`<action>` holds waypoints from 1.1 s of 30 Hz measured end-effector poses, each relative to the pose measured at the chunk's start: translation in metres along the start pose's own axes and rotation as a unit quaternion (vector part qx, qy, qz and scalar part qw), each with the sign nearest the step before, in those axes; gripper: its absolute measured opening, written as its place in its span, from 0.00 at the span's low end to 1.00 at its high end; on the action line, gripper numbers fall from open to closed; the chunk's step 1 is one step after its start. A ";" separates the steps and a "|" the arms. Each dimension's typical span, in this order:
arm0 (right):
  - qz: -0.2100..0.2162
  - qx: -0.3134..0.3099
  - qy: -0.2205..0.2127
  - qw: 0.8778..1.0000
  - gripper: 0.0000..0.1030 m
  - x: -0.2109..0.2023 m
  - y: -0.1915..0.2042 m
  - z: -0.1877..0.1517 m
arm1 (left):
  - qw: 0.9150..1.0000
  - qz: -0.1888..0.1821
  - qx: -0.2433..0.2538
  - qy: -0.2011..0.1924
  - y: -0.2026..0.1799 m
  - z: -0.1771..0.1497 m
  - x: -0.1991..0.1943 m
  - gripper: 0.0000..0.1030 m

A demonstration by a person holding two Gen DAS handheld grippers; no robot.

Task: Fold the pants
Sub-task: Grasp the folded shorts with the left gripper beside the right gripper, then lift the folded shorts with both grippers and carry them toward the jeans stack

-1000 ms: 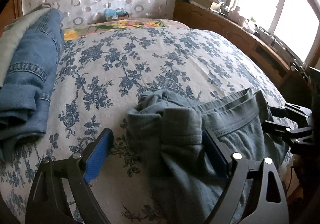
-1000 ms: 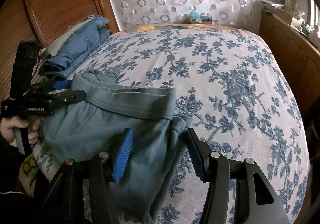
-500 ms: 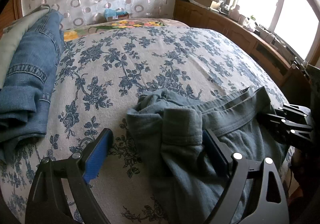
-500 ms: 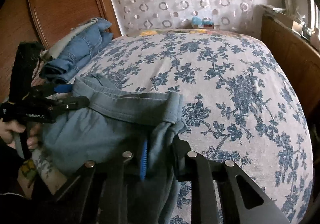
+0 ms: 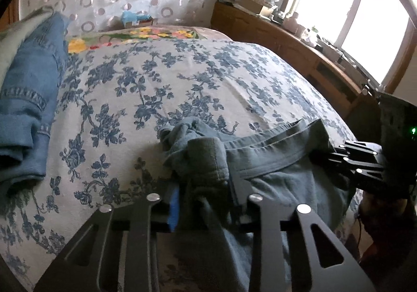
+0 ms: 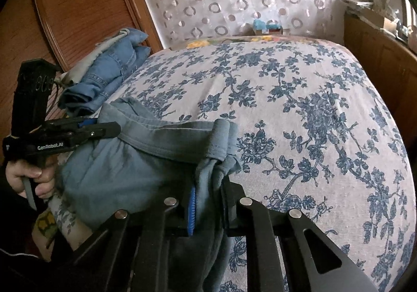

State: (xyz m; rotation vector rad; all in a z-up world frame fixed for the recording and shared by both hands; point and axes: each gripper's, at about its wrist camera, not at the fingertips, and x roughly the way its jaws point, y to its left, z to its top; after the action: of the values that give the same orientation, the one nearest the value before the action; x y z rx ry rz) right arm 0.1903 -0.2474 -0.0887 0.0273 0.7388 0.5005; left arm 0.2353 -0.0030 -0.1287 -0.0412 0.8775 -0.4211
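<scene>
Two grippers pinch the grey-blue pants [image 5: 276,177] at the near edge of the bed, low in both frames. The left gripper [image 5: 206,200] has its jaws closing on a bunched corner of the waistband, soft knit cloth wadded between a ribbed blue pad [image 5: 174,204] and a black one. The right gripper [image 6: 208,206] is likewise closing its jaws on the opposite waistband corner, cloth squeezed between its pads. The pants are a matte jersey with a stitched, doubled waistband stretched between the two grips, the rest hanging off the bed edge. The bedspread [image 6: 299,115] is a coarse off-white weave printed with blue flowers and vines. Folded denim jeans [image 5: 26,109] with heavy seams lie at the left of the left view, a pale cloth under them. Behind, a sheer curtain [image 6: 234,0] carries ring shapes. Only the right view shows the left gripper's side, lettered "GenRobot.AI", with a hand [image 6: 26,177] on its handle, and a ribbed wooden headboard [image 6: 78,5] at upper left. Only the left view shows the bright window [image 5: 365,18], a cluttered wooden ledge [image 5: 299,39], and a green light on the right gripper's body at right.
</scene>
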 end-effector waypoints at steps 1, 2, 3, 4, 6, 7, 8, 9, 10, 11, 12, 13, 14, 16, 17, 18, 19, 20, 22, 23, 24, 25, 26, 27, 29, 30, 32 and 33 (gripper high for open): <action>0.002 -0.002 -0.001 1.000 0.12 -0.001 0.000 0.000 | 1.000 0.002 0.003 -0.003 -0.001 0.001 -0.001 0.25; 0.005 -0.002 -0.004 1.000 0.11 -0.002 0.001 0.000 | 1.000 0.003 0.005 -0.007 -0.003 0.001 -0.004 0.25; 0.008 0.000 -0.006 1.000 0.11 -0.003 0.001 0.000 | 1.000 0.002 0.003 -0.011 -0.003 0.001 -0.006 0.25; 0.009 0.001 -0.008 1.000 0.11 -0.004 0.001 0.000 | 1.000 -0.005 -0.004 -0.019 -0.003 0.002 -0.011 0.25; 0.012 0.003 -0.014 1.000 0.11 -0.007 0.000 0.001 | 1.000 -0.008 -0.009 -0.026 -0.003 0.003 -0.017 0.25; 0.014 0.003 -0.016 1.000 0.10 -0.008 0.001 0.002 | 0.999 -0.004 -0.005 -0.031 -0.005 0.003 -0.022 0.24; 0.015 0.001 -0.020 1.000 0.10 -0.010 0.001 0.002 | 0.999 -0.003 -0.003 -0.034 -0.006 0.003 -0.024 0.23; 0.016 -0.001 -0.023 1.000 0.10 -0.012 0.002 0.003 | 0.999 -0.003 0.000 -0.037 -0.007 0.003 -0.027 0.23; 0.016 -0.003 -0.027 1.000 0.10 -0.015 0.004 0.005 | 0.999 -0.002 0.002 -0.041 -0.009 0.003 -0.031 0.22; 0.016 -0.006 -0.031 0.999 0.10 -0.018 0.006 0.006 | 0.999 -0.001 0.003 -0.045 -0.010 0.003 -0.034 0.22; 0.016 -0.008 -0.036 0.999 0.10 -0.021 0.008 0.007 | 0.999 0.000 0.004 -0.050 -0.011 0.003 -0.038 0.22; 0.017 -0.010 -0.041 0.999 0.10 -0.024 0.009 0.009 | 0.998 0.001 0.004 -0.056 -0.011 0.003 -0.042 0.21; 0.018 -0.012 -0.046 0.999 0.10 -0.027 0.011 0.011 | 0.998 0.001 0.004 -0.060 -0.011 0.003 -0.046 0.21; 0.018 -0.016 -0.053 0.998 0.10 -0.032 0.015 0.013 | 0.998 0.005 0.004 -0.068 -0.012 0.004 -0.054 0.20; 0.018 -0.018 -0.057 0.998 0.10 -0.034 0.017 0.015 | 0.997 0.008 0.004 -0.070 -0.013 0.004 -0.056 0.20; 0.018 -0.021 -0.060 0.998 0.10 -0.036 0.018 0.017 | 0.997 0.012 0.005 -0.076 -0.013 0.004 -0.061 0.20; 0.020 -0.023 -0.064 0.997 0.10 -0.038 0.021 0.019 | 0.997 0.013 0.005 -0.080 -0.012 0.005 -0.064 0.20; 0.020 -0.025 -0.067 0.997 0.10 -0.040 0.023 0.021 | 0.996 0.014 0.005 -0.086 -0.011 0.005 -0.068 0.20; 0.021 -0.031 -0.074 0.997 0.10 -0.043 0.027 0.024 | 0.995 0.018 0.003 -0.095 -0.010 0.006 -0.074 0.20; 0.022 -0.036 -0.077 0.996 0.10 -0.045 0.031 0.026 | 0.995 0.019 0.002 -0.102 -0.009 0.006 -0.078 0.20; 0.023 -0.040 -0.080 0.996 0.10 -0.046 0.033 0.028 | 0.994 0.020 0.002 -0.106 -0.008 0.006 -0.081 0.20; 0.024 -0.045 -0.082 0.995 0.10 -0.047 0.035 0.029 | 0.994 0.021 0.001 -0.109 -0.007 0.007 -0.083 0.20; 0.024 -0.051 -0.085 0.995 0.10 -0.047 0.038 0.031 | 0.993 0.022 0.000 -0.114 -0.006 0.007 -0.086 0.20; 0.024 -0.057 -0.088 0.994 0.10 -0.049 0.042 0.033 | 0.993 0.023 0.000 -0.116 -0.006 0.007 -0.089 0.20; 0.026 -0.065 -0.092 0.993 0.10 -0.049 0.046 0.036 | 0.992 0.026 -0.001 -0.124 -0.004 0.007 -0.095 0.20; 0.026 -0.067 -0.093 0.993 0.10 -0.049 0.048 0.038 | 0.992 0.027 -0.002 -0.127 -0.002 0.008 -0.097 0.20; 0.027 -0.072 -0.095 0.992 0.10 -0.050 0.051 0.043 | 0.990 0.030 -0.004 -0.135 0.000 0.010 -0.105 0.20; 0.028 -0.075 -0.096 0.992 0.10 -0.050 0.051 0.046 | 0.990 0.030 -0.004 -0.138 0.001 0.012 -0.106 0.20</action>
State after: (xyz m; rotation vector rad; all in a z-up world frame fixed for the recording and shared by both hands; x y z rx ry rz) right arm 0.1668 -0.2174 -0.0128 -0.0431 0.5119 0.5976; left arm 0.1846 0.0362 -0.0429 -0.0789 0.6067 -0.3450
